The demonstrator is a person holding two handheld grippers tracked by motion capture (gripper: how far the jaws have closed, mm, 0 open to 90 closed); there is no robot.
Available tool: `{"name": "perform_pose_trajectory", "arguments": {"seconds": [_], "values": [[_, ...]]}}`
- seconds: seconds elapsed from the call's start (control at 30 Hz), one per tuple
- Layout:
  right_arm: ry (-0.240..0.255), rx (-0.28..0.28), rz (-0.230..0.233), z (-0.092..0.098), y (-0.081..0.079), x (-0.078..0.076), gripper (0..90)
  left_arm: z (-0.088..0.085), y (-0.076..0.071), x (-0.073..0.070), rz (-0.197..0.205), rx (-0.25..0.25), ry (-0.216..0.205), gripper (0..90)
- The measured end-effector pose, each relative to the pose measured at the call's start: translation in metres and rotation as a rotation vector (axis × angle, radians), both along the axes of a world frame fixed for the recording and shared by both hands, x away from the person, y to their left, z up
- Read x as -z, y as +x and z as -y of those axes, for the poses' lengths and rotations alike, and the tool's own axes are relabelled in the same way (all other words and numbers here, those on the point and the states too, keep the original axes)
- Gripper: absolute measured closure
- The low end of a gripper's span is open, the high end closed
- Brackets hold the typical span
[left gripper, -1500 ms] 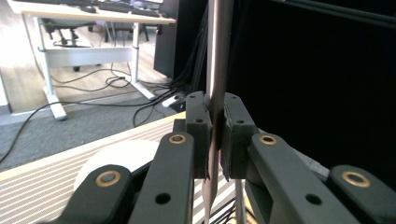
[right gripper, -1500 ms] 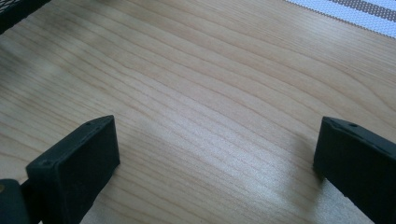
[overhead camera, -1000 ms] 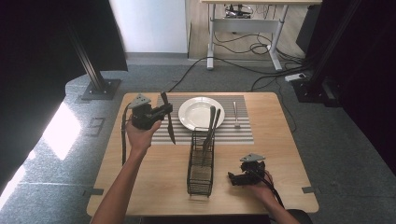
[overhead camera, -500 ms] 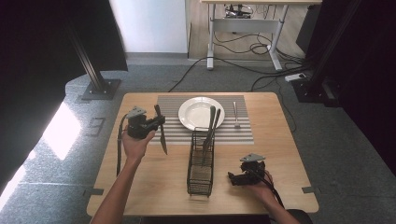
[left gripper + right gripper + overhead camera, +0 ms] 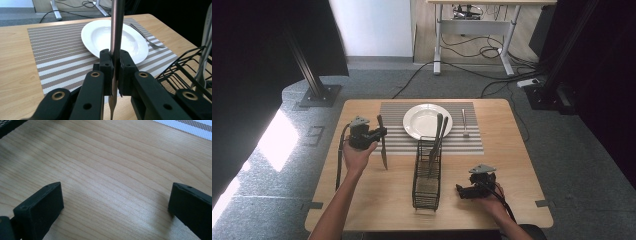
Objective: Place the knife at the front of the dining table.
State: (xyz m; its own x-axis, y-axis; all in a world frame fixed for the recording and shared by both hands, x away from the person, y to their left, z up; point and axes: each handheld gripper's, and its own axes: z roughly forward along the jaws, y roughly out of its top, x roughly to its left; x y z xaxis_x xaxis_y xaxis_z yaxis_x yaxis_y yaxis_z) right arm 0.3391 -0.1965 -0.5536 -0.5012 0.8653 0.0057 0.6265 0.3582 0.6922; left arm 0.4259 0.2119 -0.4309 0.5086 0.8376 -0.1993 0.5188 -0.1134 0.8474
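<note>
The left gripper [image 5: 371, 135] is clamped on one knife [image 5: 382, 145], held upright, its blade hanging toward 6 o'clock over the table [image 5: 377, 195] beside the striped placemat's [image 5: 399, 112] left edge. At 3 o'clock sits one white plate [image 5: 424, 122]; beyond it lies one fork [image 5: 464, 122]. One wire caddy [image 5: 427, 172] holds two utensils. The right gripper [image 5: 462, 190], jaws spread, rests empty at 4 o'clock.
</note>
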Motion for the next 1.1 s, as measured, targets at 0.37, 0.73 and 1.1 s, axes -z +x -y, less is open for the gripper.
{"name": "perform_pose_trajectory", "arguments": {"seconds": [0.37,0.73,1.1], "values": [[0.0,0.001,0.0,0.0,0.0,0.0,0.0,0.001,0.015,-0.005,0.008,-0.017,-0.004,83.7],[0.001,0.0,0.001,0.0,0.0,0.0,0.0,0.006,0.032,-0.004,-0.013,-0.036,0.026,83.7],[0.004,-0.001,0.007,0.0,0.0,0.001,0.0,0.012,0.053,-0.003,-0.023,-0.054,0.039,83.7]]}}
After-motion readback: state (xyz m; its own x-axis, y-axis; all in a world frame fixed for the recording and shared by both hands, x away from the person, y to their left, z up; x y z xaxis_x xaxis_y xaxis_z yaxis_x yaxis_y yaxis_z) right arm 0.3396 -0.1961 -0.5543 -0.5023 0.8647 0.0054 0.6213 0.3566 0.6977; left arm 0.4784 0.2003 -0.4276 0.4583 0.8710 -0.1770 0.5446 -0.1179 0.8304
